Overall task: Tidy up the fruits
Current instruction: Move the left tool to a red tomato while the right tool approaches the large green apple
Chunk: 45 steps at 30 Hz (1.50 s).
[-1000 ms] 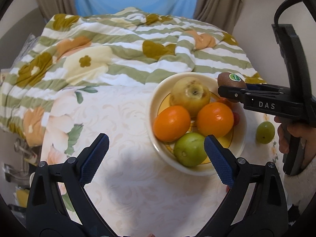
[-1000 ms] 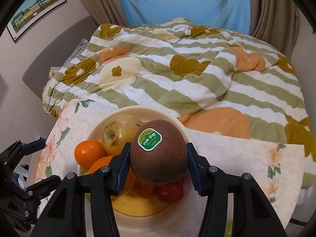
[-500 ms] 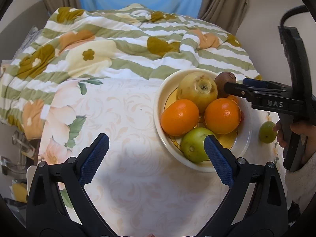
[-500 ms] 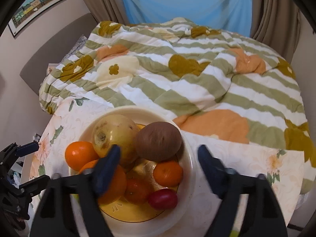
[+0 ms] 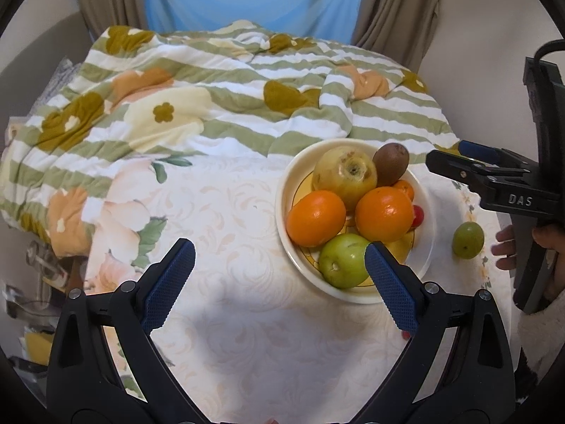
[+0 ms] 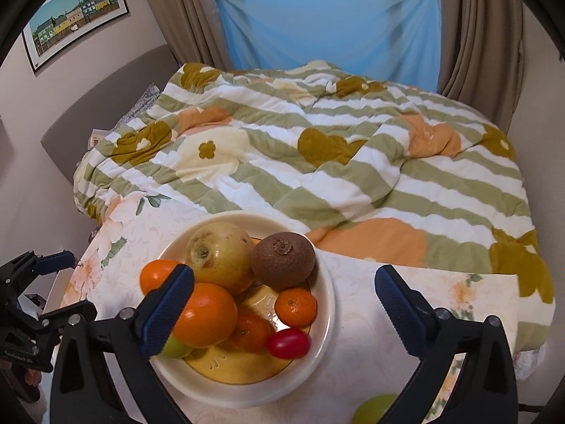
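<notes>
The round cream bowl [image 6: 326, 304] holds a fuzzy brown kiwi [image 6: 282, 260] among smooth oranges; the right gripper [image 6: 284, 304], just opened, and the left gripper [image 5: 279, 275] both gape empty.

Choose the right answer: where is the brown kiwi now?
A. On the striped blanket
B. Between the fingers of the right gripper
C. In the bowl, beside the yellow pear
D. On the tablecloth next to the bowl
C: the kiwi lies inside the bowl against the yellow pear, and the right gripper is open and empty.

Beyond your jaws you see a striped floral quilt [image 6: 317, 162], a blue curtain [image 6: 328, 24] behind it, and a framed picture [image 6: 76, 14] far left.
</notes>
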Each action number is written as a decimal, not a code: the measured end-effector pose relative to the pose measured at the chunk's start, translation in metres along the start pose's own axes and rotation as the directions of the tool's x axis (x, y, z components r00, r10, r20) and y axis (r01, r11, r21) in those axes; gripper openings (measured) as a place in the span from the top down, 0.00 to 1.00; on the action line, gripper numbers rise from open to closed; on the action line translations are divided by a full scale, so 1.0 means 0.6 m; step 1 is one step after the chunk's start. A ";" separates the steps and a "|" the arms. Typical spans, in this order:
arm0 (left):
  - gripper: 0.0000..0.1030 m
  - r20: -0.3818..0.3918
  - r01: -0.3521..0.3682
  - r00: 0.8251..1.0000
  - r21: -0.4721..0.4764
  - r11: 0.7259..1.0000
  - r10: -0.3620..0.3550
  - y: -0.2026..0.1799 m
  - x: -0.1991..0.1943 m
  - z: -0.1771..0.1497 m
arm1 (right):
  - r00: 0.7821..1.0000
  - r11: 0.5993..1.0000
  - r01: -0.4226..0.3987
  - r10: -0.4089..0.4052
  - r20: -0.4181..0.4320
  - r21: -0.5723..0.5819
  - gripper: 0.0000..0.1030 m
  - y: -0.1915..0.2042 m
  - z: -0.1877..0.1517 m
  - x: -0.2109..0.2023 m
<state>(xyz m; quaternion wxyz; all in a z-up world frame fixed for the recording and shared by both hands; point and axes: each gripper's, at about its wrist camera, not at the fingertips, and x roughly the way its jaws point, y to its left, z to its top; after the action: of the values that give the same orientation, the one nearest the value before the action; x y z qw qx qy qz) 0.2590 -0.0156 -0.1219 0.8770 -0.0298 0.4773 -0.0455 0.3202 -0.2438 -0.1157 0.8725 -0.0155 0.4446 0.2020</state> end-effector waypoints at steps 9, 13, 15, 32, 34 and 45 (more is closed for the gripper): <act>0.00 0.084 -0.023 0.996 0.044 0.999 0.019 -0.024 -0.088 0.018 | 0.998 0.999 0.030 -0.031 0.054 0.022 0.01 0.015 0.007 -0.121; 0.00 0.104 -0.036 0.994 0.061 0.997 0.030 -0.040 -0.117 0.019 | 0.994 0.996 0.063 -0.068 0.089 0.060 0.01 0.003 -0.003 -0.176; 0.00 0.110 -0.038 0.993 0.060 0.998 0.031 -0.046 -0.126 0.014 | 0.993 0.994 0.080 -0.086 0.086 0.073 0.01 -0.010 -0.012 -0.193; 0.00 0.032 -0.108 0.993 -0.099 0.989 0.111 -0.150 -0.091 -0.080 | 0.998 0.997 0.055 -0.055 -0.007 -0.057 0.01 -0.101 -0.123 -0.199; 0.00 0.005 -0.124 0.992 -0.126 0.984 0.125 -0.159 -0.072 -0.095 | 0.999 0.996 0.034 -0.036 -0.020 -0.077 0.01 -0.110 -0.130 -0.185; 0.00 -0.070 -0.079 0.995 -0.128 0.989 0.070 -0.225 0.017 -0.169 | 0.991 0.981 -0.068 0.045 -0.124 -0.181 0.01 -0.137 -0.155 -0.081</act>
<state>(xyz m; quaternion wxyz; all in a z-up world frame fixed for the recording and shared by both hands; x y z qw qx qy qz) 0.1725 -0.1515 -0.1726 0.8581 -0.0680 0.5087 0.0178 0.2535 -0.3550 -0.1466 0.8331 -0.0958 0.4754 0.2659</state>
